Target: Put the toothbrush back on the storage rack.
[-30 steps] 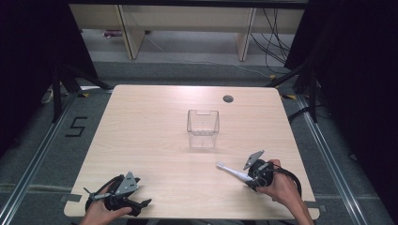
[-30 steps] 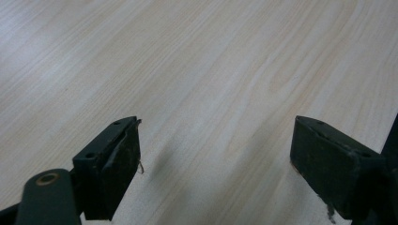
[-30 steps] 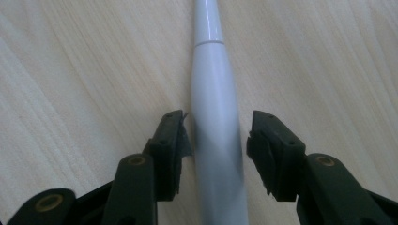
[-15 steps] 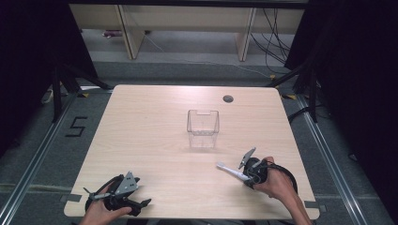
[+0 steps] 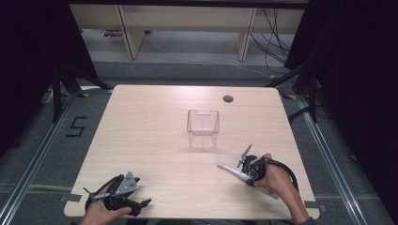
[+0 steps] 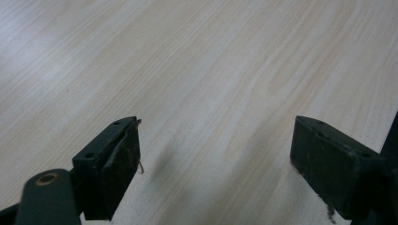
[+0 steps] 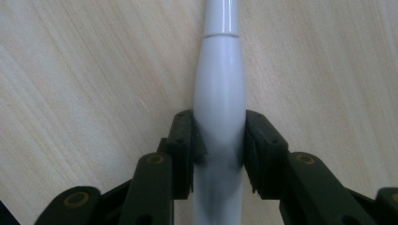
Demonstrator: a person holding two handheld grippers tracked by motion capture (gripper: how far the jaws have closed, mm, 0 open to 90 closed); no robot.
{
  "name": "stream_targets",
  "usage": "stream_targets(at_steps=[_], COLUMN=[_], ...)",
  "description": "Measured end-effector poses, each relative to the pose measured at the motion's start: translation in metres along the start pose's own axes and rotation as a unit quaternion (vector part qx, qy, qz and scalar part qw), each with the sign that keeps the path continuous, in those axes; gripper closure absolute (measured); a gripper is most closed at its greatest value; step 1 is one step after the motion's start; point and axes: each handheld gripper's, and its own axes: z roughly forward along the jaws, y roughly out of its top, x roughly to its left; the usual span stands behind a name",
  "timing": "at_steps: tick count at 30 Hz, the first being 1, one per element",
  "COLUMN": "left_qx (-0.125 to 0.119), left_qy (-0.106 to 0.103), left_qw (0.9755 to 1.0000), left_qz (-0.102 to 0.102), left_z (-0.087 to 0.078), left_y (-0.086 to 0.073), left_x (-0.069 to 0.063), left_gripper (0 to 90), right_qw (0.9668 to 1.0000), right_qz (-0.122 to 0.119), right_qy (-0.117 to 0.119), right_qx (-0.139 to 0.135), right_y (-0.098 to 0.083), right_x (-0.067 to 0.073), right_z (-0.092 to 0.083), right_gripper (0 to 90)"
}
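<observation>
- The right gripper [image 7: 219, 140] is pinching a white, smooth, pen-shaped plastic stick [image 7: 219, 93]. Its two black jaws have just been closing, and now they press on the stick's fat middle from both sides.
- In the high view, the white stick [image 5: 231, 169] is low on the pale wooden surface [image 5: 150, 136], near the right front corner. It looks like it lies on the wood or just above it; I cannot tell which.
- The stick's long line runs straight out from the right gripper [image 5: 240, 173], like a finger pointing. Its thin tip points away from the hand, up and to the left across the surface.
- A clear, square plastic box [image 5: 203, 127] with an open top stands near the middle of the surface. It is a little way beyond the stick's tip and apart from it.
- I think the next move is to lift the stick and carry it to the box. The tip already points nearly that way, so the hand must go forward and a bit left.
- The right hand is much nearer to the box than the left hand.
- The left gripper [image 6: 216, 154] has its jaws spread wide with nothing between them, just bare wood below. In the high view the left gripper [image 5: 123, 197] sits at the front left corner, well apart from the stick and the box.
</observation>
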Motion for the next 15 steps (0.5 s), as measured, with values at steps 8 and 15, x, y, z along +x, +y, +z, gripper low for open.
stream_targets(at_steps=[8, 15], left_qx=[-0.001, -0.006], left_qy=[0.001, 0.000], left_qw=[1.0000, 1.0000], left_qz=[-0.001, -0.004], left_z=[0.000, 0.000], left_y=[0.000, 0.000], left_x=[0.000, -0.001], left_gripper=[15.9, 16.0], right_qw=[0.9996, 0.9989], right_qz=[0.002, -0.004], right_qy=[-0.008, -0.018], right_qx=[0.027, 0.043], right_y=[0.007, 0.011], right_x=[0.002, 0.005], right_z=[0.000, 0.001], right_gripper=[66.6, 66.8])
